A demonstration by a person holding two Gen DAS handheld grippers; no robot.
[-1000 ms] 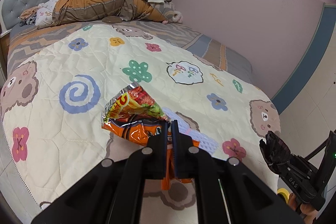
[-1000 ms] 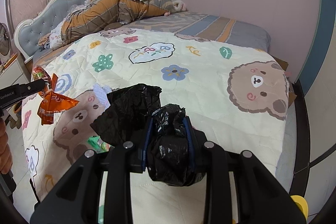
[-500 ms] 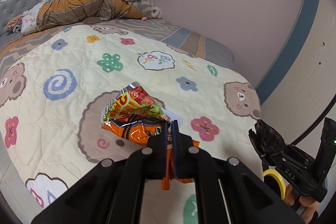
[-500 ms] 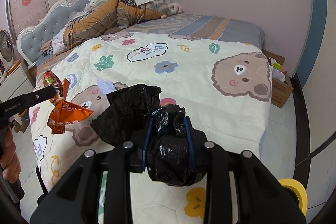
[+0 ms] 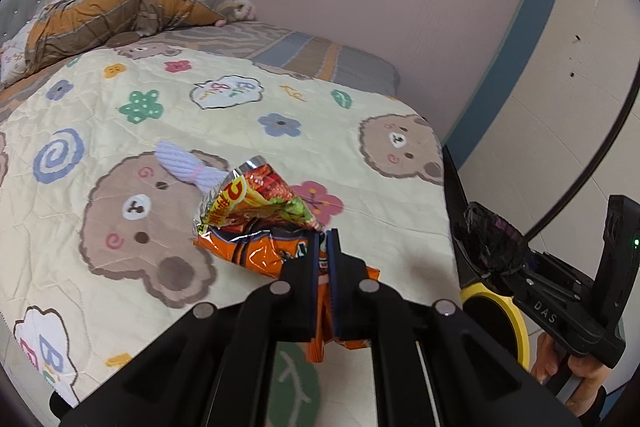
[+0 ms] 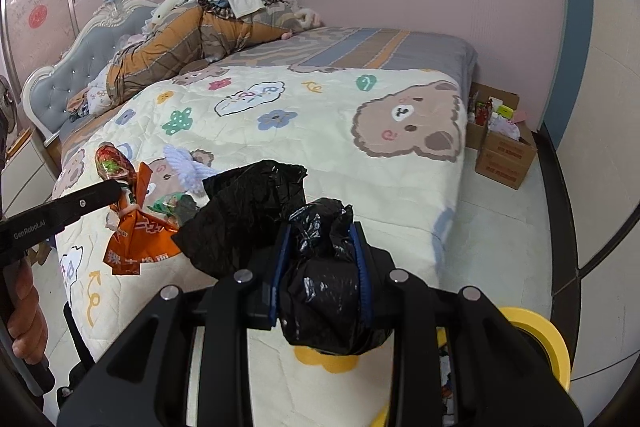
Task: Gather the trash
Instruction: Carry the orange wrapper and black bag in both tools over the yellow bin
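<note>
Black fingers (image 5: 313,267), blue pads (image 6: 280,267)

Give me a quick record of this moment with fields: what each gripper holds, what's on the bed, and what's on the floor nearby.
left gripper: shut on orange snack wrappers, held above the quilt
right gripper: shut on a crumpled black plastic bag
bed: cartoon bear quilt; lavender knit item and a green wrapper lie on it; pile of clothes at the headboard end
floor: yellow bin by the bed's foot; cardboard box of clutter near the wall
</note>
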